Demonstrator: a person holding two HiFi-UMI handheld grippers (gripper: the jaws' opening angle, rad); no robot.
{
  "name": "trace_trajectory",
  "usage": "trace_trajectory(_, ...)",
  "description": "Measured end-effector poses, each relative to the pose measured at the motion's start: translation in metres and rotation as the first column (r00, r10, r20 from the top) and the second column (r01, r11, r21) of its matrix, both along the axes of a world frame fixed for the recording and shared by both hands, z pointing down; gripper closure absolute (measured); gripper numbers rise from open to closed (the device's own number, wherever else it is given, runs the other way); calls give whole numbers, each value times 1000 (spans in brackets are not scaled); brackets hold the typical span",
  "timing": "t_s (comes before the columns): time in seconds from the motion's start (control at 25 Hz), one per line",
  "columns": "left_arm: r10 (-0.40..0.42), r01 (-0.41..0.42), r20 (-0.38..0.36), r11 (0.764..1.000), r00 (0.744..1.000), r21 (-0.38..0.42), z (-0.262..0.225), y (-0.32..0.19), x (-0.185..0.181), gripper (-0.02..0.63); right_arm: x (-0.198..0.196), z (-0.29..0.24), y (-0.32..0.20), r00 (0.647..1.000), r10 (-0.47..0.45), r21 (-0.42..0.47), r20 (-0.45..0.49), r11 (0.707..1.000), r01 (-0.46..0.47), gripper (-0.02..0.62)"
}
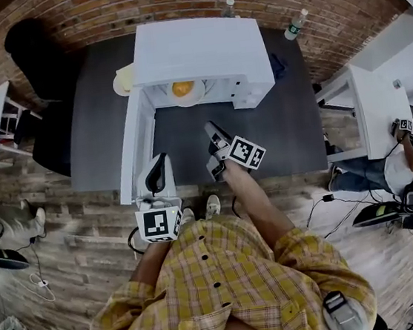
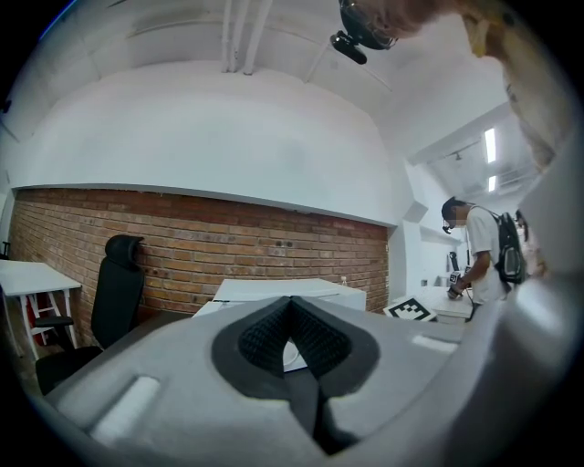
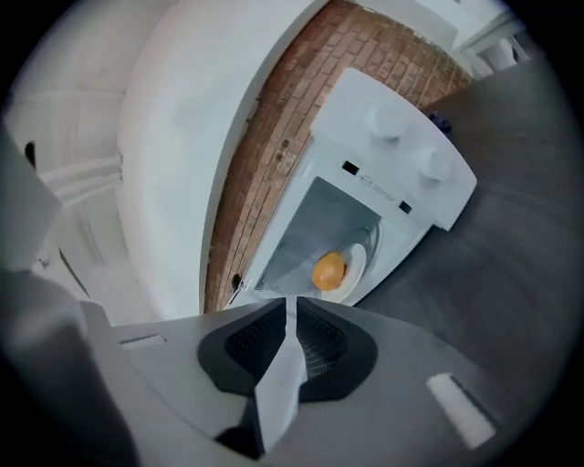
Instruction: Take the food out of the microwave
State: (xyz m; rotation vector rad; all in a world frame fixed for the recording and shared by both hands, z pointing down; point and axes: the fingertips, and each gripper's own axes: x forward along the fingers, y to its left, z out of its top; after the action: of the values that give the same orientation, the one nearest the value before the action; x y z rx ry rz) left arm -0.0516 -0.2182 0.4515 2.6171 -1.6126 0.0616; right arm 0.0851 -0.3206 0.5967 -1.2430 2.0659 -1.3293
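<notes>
I find nothing I can actually read from here. The microwave (image 3: 401, 160) has a small dark badge (image 3: 350, 168) on its front panel with a thin line of print (image 3: 376, 188) beside it, but both are too small and blurred in the right gripper view. The marker cube on the left (image 1: 159, 224) and the one on the right (image 1: 247, 152) show only black-and-white square patterns, no letters or numbers. The labels on the two bottles (image 1: 295, 25) behind the microwave are too small to make out.
</notes>
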Motion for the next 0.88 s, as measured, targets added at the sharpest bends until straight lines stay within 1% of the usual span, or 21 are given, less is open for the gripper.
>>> trace_trajectory(0.08, -2, 2, 4, 1000, 1000, 3, -1, 0, -1, 611, 0, 15, -6, 997, 19, -53, 80, 999, -15, 563)
trace_trajectory(0.16, -5, 5, 9, 1000, 1000, 2, -1, 0, -2, 611, 2, 31, -12, 987, 45, -117, 156, 993, -27, 523)
trace_trajectory(0.2, -8, 8, 11, 1000, 1000, 0, 0, 0, -3, 611, 3, 38, -15, 983, 55, -139, 174, 990, -31, 514)
trace_trajectory(0.32, -20, 21, 10, 1000, 1000, -5, 3, 1, -7, 611, 4, 50, -23, 977, 72, -175, 201, 984, -37, 489)
trace_trajectory(0.48, -30, 30, 17, 999, 999, -12, 6, 1, -9, 611, 4, 70, -36, 953, 127, -250, 275, 967, -57, 488)
trace_trajectory(0.56, -27, 27, 17, 1000, 999, -13, 7, 1, -7, 611, 7, 78, -44, 938, 160, -273, 308, 959, -74, 483)
trace_trajectory(0.68, -26, 26, 23, 1000, 999, -7, 7, 2, -5, 611, 7, 85, -55, 930, 173, -283, 324, 956, -80, 482)
trace_trajectory(0.88, -47, 48, 19, 999, 999, -13, 10, 0, -10, 611, 6, 94, -70, 913, 203, -299, 353, 949, -96, 492)
